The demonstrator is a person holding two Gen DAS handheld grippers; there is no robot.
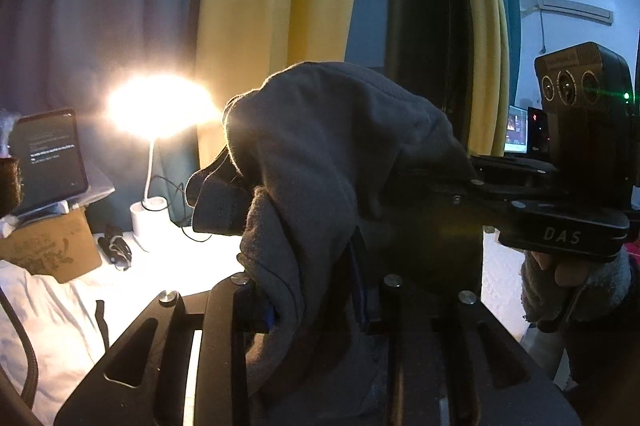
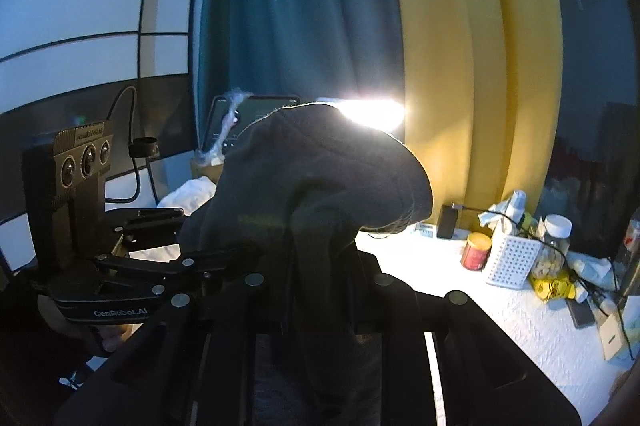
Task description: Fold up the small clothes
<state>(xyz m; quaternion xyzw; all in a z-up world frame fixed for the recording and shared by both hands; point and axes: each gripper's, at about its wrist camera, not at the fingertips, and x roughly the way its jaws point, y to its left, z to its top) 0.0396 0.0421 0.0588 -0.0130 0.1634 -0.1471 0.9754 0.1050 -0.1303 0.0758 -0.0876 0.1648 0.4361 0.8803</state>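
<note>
The dark grey garment [image 1: 320, 162] fills the middle of both views, bunched and held up in the air between your two grippers, well above the white table [image 1: 60, 314]. In the left wrist view your left gripper [image 1: 316, 310] sits at the bottom centre, its jaws nearly together with a fold of the cloth pinched between them; a blue pad edge shows beside the fabric. Your right gripper [image 1: 440, 186] reaches in from the right of that frame, its tips buried in the garment's other side, and your hand [image 1: 568, 270] in a fuzzy grey sleeve grips its handle at lower right. In the right wrist view the same cloth [image 2: 320, 186] drapes over the right gripper [image 2: 320, 290] at bottom centre, jaws clamped on a hanging fold, while the left gripper [image 2: 208, 258] comes in from the left and bites the fabric too. Behind the garment a lit lamp [image 1: 160, 106] glares at middle left of the left view, with a tablet [image 1: 48, 154] on a cardboard box [image 1: 52, 250] at the far left. Blue and yellow curtains [image 2: 460, 66] hang across the top. At the right of the right view, a red jar [image 2: 476, 250], a white basket [image 2: 512, 262] and a clear jar [image 2: 554, 246] stand on the table.
</note>
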